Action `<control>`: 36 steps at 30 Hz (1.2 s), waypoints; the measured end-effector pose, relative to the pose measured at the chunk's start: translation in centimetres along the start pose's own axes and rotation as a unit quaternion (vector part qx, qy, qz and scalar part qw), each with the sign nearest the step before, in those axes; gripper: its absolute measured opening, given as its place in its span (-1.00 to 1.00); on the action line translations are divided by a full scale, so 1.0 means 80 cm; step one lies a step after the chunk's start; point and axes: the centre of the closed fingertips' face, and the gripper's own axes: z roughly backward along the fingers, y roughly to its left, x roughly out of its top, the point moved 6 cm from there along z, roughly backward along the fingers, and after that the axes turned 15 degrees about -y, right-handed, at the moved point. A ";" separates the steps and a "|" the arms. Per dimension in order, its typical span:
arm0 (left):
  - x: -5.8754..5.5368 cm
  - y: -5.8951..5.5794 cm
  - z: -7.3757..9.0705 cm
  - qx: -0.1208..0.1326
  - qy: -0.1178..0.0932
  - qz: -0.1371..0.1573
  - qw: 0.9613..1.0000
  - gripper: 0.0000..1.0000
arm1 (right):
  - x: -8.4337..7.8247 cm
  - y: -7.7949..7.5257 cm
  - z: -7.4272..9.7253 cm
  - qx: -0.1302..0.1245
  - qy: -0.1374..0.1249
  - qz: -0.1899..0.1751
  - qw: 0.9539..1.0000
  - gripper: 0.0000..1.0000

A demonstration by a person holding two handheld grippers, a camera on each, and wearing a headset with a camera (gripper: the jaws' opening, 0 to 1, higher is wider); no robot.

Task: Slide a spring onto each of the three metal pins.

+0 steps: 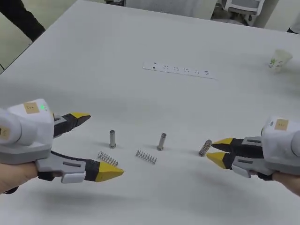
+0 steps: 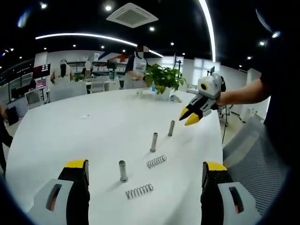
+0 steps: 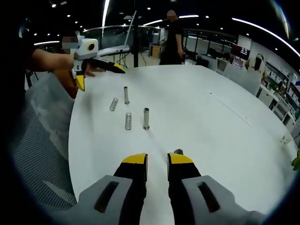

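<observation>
Yellow-tipped jaws of the left gripper (image 1: 103,143) were spread wide and empty, while the right gripper (image 1: 210,150) (jaws narrowly parted, gripping nothing) was held just beside a spring-covered pin (image 1: 205,147).

A: The bare silver cylindrical pins (image 1: 112,138) (image 1: 161,141): smooth metal, dull sheen.
B: The loose coiled wire springs (image 1: 108,158) (image 1: 146,156) are metal too. The pale grey tabletop (image 1: 140,42) looks matt, smooth.
A: The left gripper (image 1: 106,143) and right gripper (image 1: 209,151): white and grey plastic shells, matt yellow tips.
</observation>
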 end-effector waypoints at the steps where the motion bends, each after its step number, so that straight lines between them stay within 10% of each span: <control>1: 0.000 0.000 0.000 0.000 0.000 0.000 1.000 0.96 | 0.000 0.000 0.000 0.000 0.001 0.001 1.000 -0.71; 36: -0.006 0.001 0.004 0.003 0.004 0.004 1.000 0.96 | 0.045 0.075 -0.108 0.108 -0.019 0.030 0.994 -0.76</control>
